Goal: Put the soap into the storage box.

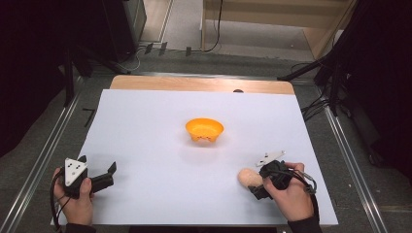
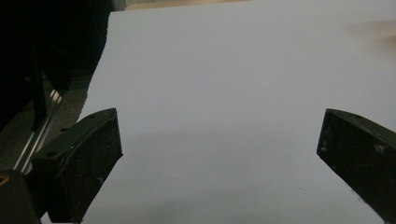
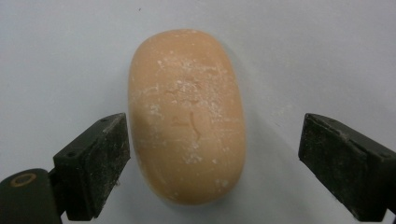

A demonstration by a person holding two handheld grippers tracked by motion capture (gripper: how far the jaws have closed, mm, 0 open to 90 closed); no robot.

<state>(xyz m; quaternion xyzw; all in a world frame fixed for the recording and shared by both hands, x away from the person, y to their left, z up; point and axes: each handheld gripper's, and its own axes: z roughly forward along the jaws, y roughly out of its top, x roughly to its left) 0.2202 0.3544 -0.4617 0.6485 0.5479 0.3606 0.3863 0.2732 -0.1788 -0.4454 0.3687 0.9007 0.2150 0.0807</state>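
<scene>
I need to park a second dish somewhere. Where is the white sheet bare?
Bare: the far strip behind the orange bowl, and the middle between the left tool and the tan oval object. Crowded only at the near right, where the right tool straddles that object.

A big white sheet [image 1: 160, 145] covers a wooden table [image 1: 194, 83]. An orange bowl [image 1: 204, 129] sits near the middle of the sheet. A pale orange oval lump [image 3: 187, 116], dusted with white specks, lies near the front right, well apart from the bowl.
</scene>
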